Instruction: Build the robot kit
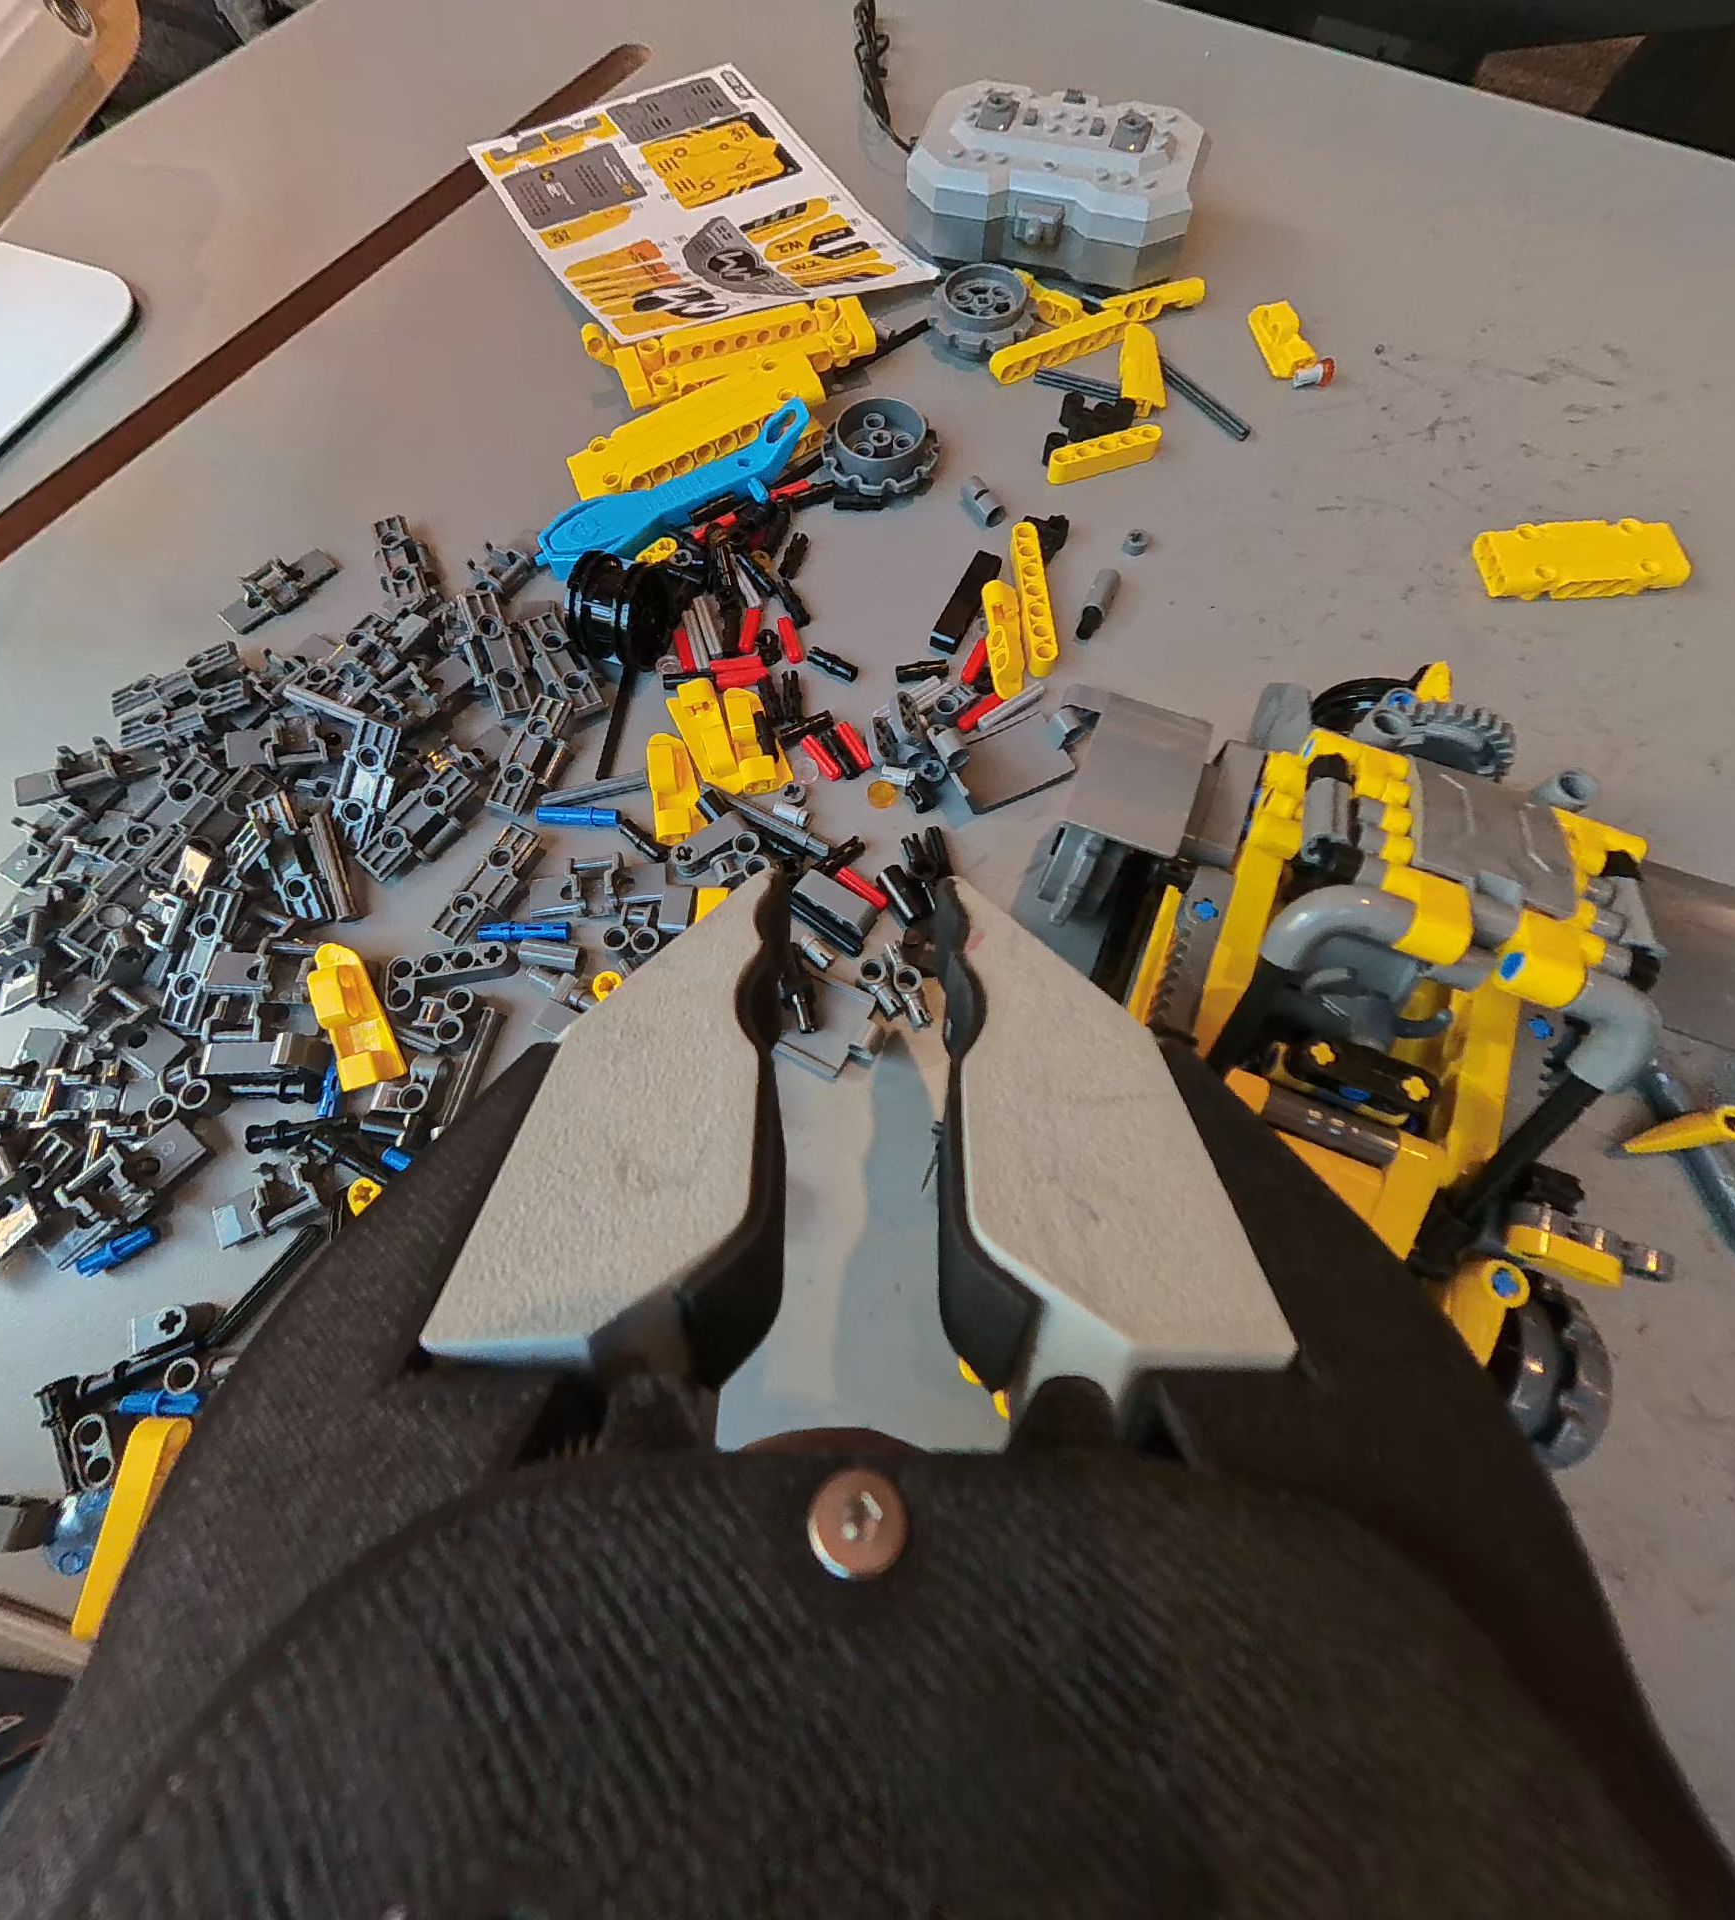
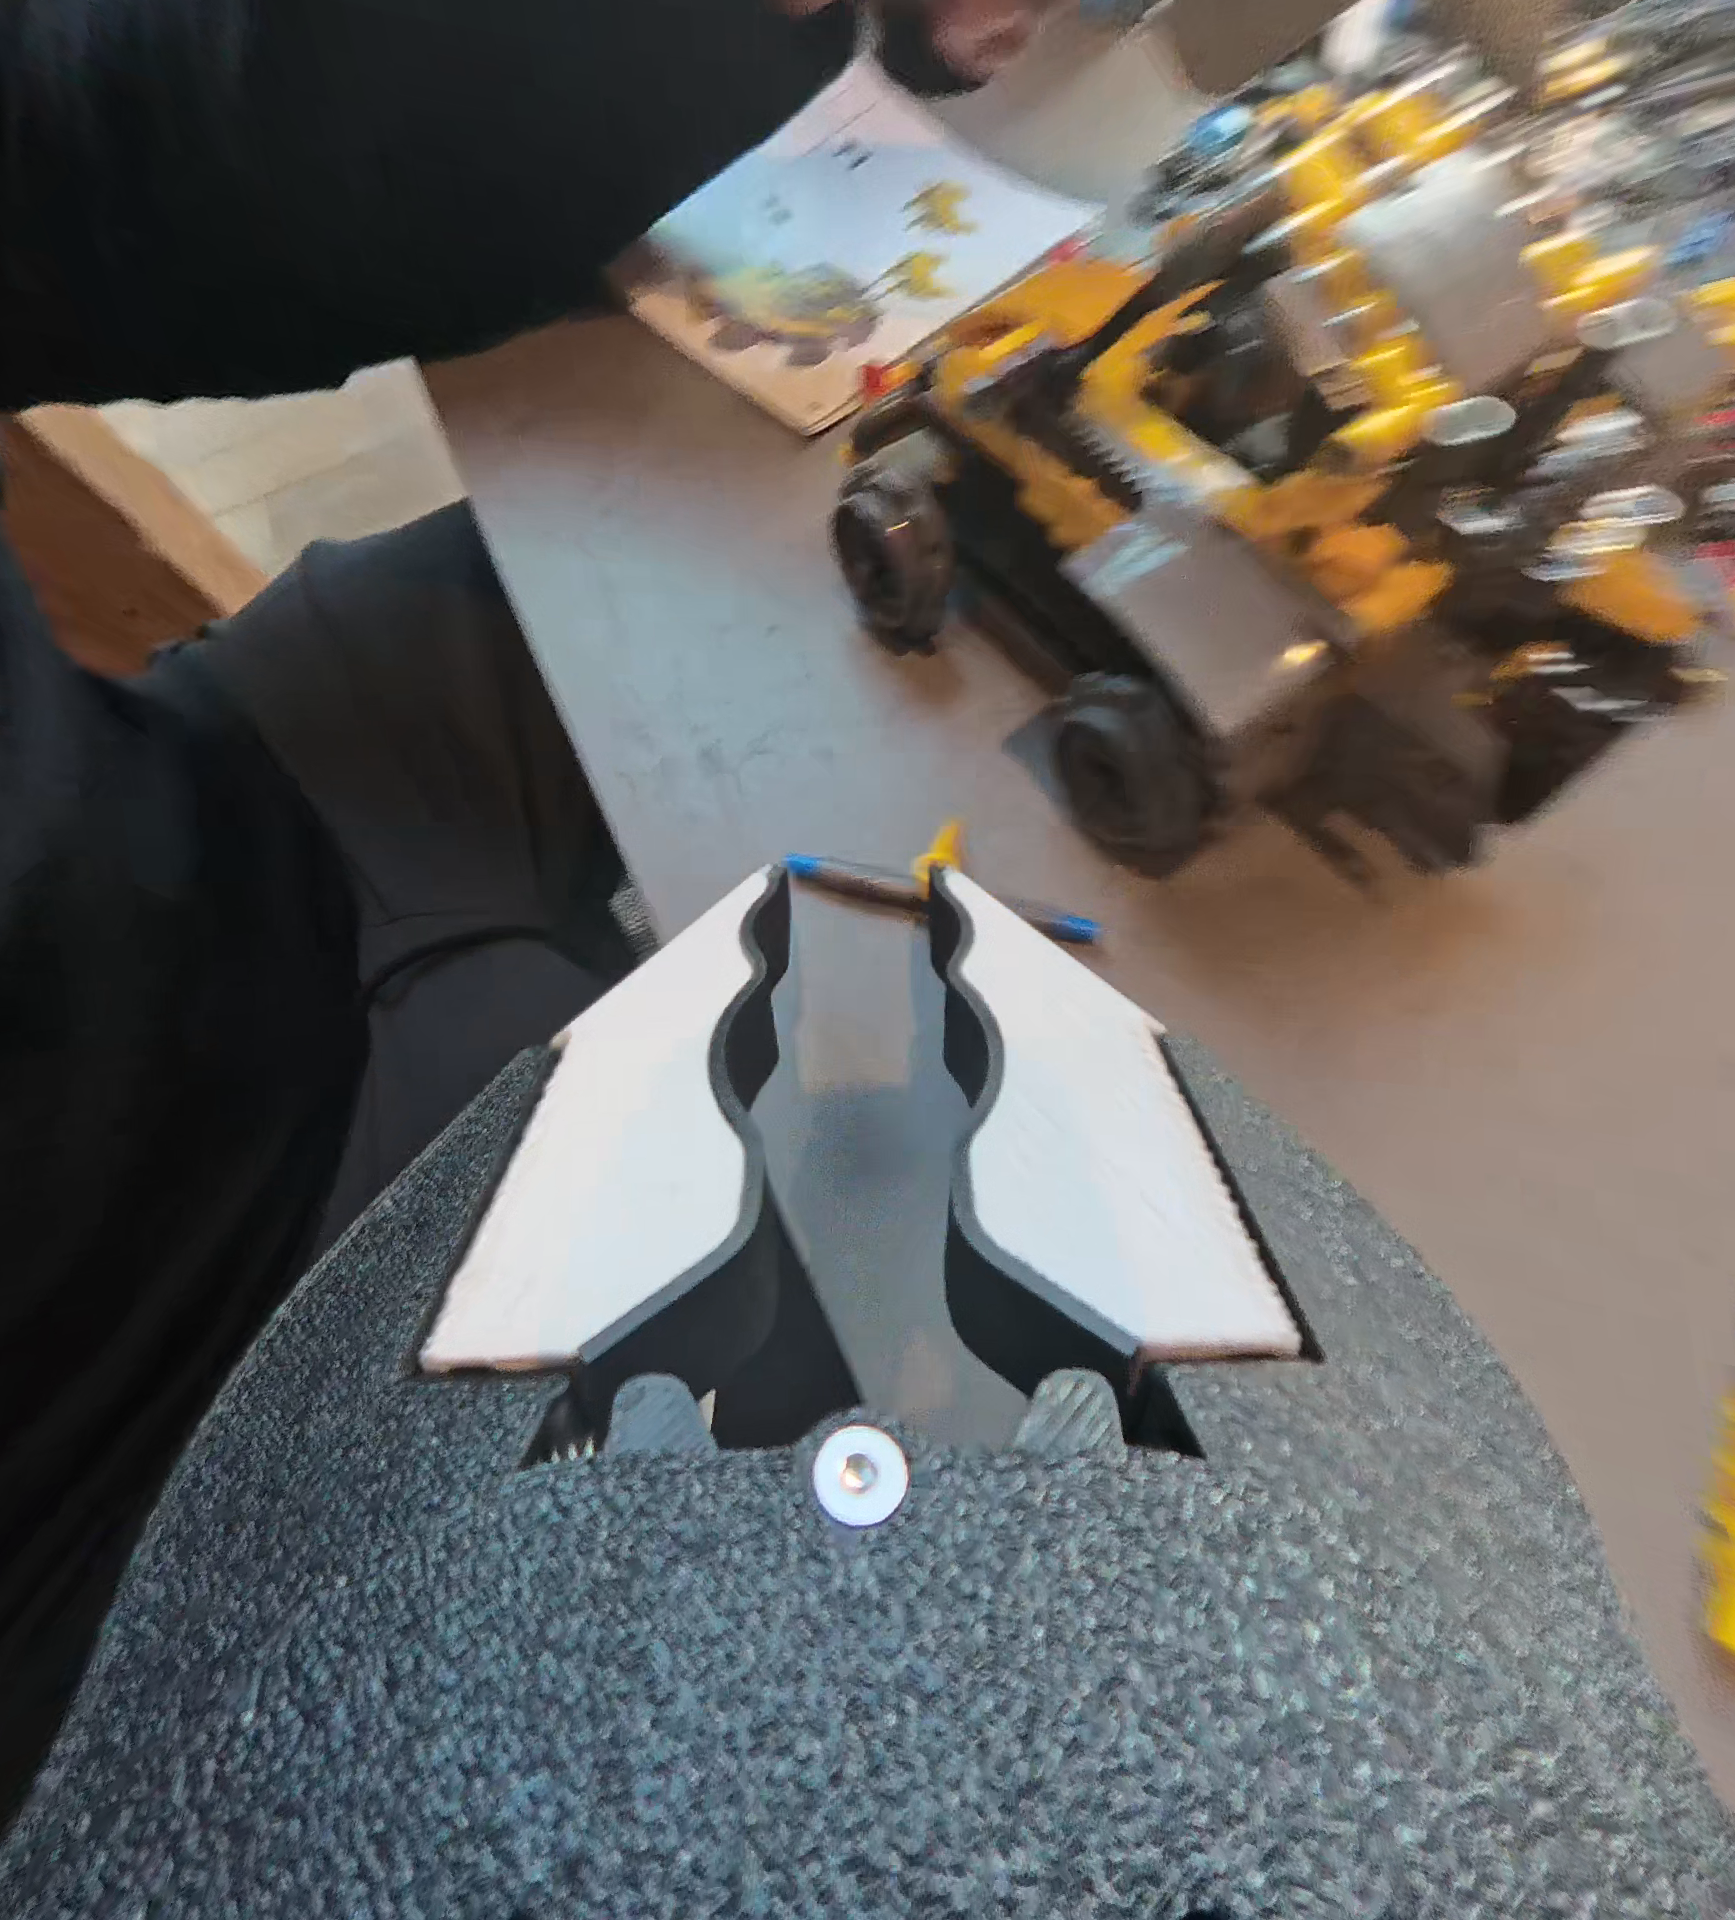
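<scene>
My left gripper (image 1: 858, 888) is open and empty, hovering over loose small black, red and grey pins (image 1: 821, 914) on the grey table (image 1: 1465, 416). A half-built yellow and grey brick vehicle (image 1: 1362, 935) stands just right of it. My right gripper (image 2: 858, 878) is open and empty near the table's edge, its tips just short of a dark axle with blue ends (image 2: 946, 899) and a small yellow piece (image 2: 944, 842). The vehicle (image 2: 1258, 499) shows blurred beyond it, wheels toward me.
A heap of dark grey track links (image 1: 219, 883) lies left. Yellow beams (image 1: 717, 395), a blue tool (image 1: 665, 509), a sticker sheet (image 1: 697, 208) and a grey battery box (image 1: 1050, 187) lie farther off. A booklet (image 2: 842, 291) and a person's black sleeve (image 2: 219, 208) show left. My hands' fingertips stand some 20 cm from each other.
</scene>
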Tool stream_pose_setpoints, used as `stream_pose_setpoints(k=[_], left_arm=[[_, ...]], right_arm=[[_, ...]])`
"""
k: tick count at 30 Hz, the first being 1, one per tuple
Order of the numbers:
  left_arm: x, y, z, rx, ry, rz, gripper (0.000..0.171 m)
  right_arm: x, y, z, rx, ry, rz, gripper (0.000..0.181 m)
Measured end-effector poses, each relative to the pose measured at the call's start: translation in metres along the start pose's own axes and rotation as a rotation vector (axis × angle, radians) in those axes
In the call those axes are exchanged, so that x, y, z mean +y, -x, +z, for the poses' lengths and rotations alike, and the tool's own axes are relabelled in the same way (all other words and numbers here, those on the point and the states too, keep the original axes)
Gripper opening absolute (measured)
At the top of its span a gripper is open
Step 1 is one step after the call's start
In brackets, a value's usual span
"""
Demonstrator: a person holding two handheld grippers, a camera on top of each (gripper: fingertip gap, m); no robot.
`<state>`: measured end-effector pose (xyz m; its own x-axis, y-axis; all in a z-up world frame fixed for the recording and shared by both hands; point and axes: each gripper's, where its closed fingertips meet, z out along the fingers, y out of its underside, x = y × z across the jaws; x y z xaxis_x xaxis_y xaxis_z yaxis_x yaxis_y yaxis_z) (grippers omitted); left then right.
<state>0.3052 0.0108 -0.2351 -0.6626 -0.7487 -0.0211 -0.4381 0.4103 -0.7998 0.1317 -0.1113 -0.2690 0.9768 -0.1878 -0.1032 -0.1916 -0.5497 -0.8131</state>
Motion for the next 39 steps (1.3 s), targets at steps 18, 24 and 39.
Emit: stream_pose_setpoints(k=[18, 24, 39], left_arm=[[0.005, 0.004, 0.001, -0.020, 0.024, 0.004, 0.027], [0.004, 0.012, -0.004, -0.031, 0.016, -0.024, 0.031], [0.008, 0.026, 0.006, -0.074, 0.017, -0.138, 0.024]], right_arm=[[-0.023, -0.199, -0.043, 0.557, -0.003, 0.228, 0.029], [-0.063, -0.230, -0.029, 0.544, -0.121, 0.162, 0.033], [-0.070, -0.259, -0.009, 0.593, -0.199, 0.104, 0.011]])
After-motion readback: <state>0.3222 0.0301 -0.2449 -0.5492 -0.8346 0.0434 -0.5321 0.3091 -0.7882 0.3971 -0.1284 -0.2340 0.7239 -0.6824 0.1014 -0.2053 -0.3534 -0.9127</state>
